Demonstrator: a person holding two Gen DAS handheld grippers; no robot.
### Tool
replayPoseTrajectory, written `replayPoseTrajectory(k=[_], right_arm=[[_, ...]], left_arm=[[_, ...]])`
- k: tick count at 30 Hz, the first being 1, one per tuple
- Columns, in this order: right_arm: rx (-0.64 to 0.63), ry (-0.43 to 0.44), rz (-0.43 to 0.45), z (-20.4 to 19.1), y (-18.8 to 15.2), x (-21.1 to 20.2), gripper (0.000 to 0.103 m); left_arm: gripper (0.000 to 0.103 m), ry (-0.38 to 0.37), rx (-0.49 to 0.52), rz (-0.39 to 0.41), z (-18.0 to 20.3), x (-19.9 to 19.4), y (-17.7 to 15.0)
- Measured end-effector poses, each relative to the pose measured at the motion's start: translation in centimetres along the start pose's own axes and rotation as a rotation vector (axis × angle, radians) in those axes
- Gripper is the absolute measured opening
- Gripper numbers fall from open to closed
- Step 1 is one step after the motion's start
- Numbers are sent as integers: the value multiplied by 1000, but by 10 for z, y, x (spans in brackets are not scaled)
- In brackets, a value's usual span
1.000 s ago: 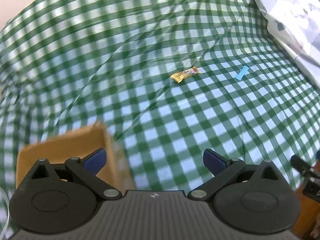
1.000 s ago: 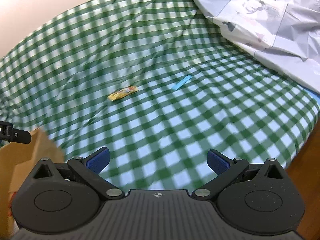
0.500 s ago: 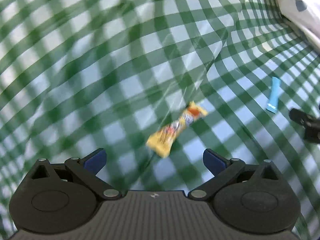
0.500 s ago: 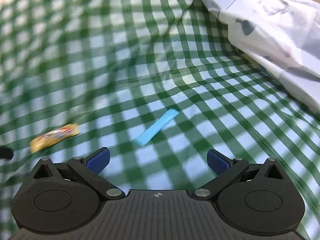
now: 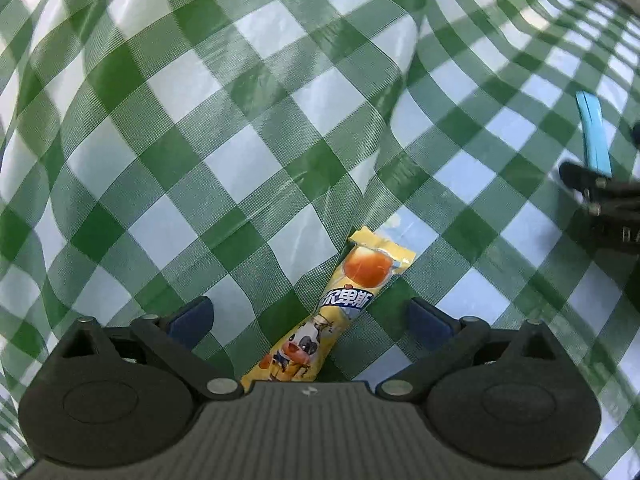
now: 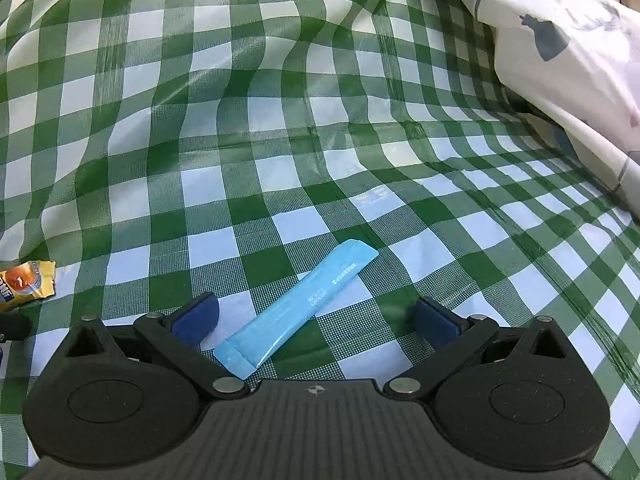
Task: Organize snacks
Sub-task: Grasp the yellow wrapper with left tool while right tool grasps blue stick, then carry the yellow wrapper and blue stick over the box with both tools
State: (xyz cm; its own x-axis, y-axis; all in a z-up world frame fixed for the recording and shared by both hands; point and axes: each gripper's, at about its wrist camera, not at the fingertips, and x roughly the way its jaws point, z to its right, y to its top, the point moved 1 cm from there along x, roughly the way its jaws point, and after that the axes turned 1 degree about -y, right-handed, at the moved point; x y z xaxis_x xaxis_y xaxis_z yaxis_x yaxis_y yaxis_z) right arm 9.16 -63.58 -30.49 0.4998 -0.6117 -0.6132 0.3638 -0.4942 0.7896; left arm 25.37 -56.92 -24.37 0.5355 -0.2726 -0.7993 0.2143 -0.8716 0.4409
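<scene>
Item: left tool (image 5: 310, 318), lowered close over the yellow snack stick (image 5: 336, 312), which a second ago lay well ahead on the green checked cloth (image 5: 248, 160) and now lies flat between the blue pads (image 5: 191, 318), aslant, its sealed end pointing away from the tool; the jaws have just been closing from their widest and stand wide apart, neither pad touching the wrapper, nothing held; Item: right tool (image 6: 316, 322), likewise brought down from a far view to hover low over the blue snack stick (image 6: 298, 308), which lies to the right of the yellow snack stick, well apart from it, slanting between that tool's pads (image 6: 196, 318); jaws wide, no contact, nothing held; Item: white printed fabric (image 6: 568, 52), beyond the blue stick, at the far right; Status: both approaches judged complete, both snacks bracketed, neither grasped; closing and lifting remain.
</scene>
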Motion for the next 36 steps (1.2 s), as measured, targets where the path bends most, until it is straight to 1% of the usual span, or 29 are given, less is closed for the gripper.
replayPoseTrajectory(k=[1, 2, 3, 4, 5, 7, 10, 13, 16, 19, 21, 24, 27, 29, 31, 36], right_arm=[[-8, 0, -5, 0, 1, 0, 102], [-20, 3, -14, 0, 2, 0, 99], [-19, 14, -14, 1, 4, -2, 78], [-30, 13, 6, 0, 4, -10, 35], [-48, 11, 10, 0, 5, -14, 20], [-31, 15, -14, 5, 5, -20, 15], [-22, 4, -34, 11, 1, -35, 14], [6, 55, -18, 14, -8, -68, 14], [46, 117, -11, 15, -26, -118, 14], [113, 168, -38, 15, -54, -175, 14], [151, 194, -68, 13, -78, -216, 14], [172, 222, -91, 3, -105, -278, 14], [175, 256, -126, -8, -119, -329, 14], [161, 277, -130, -16, -121, -358, 14], [120, 305, -116, -28, -120, -389, 14], [58, 400, -64, -55, -113, -462, 14]], left_arm=[[63, -12, -33, 4, -3, -2, -1], [20, -26, -56, -15, -7, -3, 0], [14, -52, -84, -36, -12, -3, 0], [13, -75, -126, -25, -18, -6, -2], [13, -88, -150, -6, -23, -11, -5], [13, -114, -171, 8, -30, -25, -13], [13, -171, -219, 22, -38, -53, -32], [13, -225, -285, 16, -43, -91, -58], [13, -266, -336, 28, -48, -137, -96], [13, -307, -380, 46, -45, -191, -139], [13, -335, -414, 41, -44, -224, -166], [13, -331, -447, 57, -44, -276, -209], [13, -323, -486, 67, -48, -322, -242], [13, -295, -498, 87, -51, -353, -262], [13, -267, -512, 108, -56, -383, -286], [13, -191, -562, 112, -73, -449, -346]])
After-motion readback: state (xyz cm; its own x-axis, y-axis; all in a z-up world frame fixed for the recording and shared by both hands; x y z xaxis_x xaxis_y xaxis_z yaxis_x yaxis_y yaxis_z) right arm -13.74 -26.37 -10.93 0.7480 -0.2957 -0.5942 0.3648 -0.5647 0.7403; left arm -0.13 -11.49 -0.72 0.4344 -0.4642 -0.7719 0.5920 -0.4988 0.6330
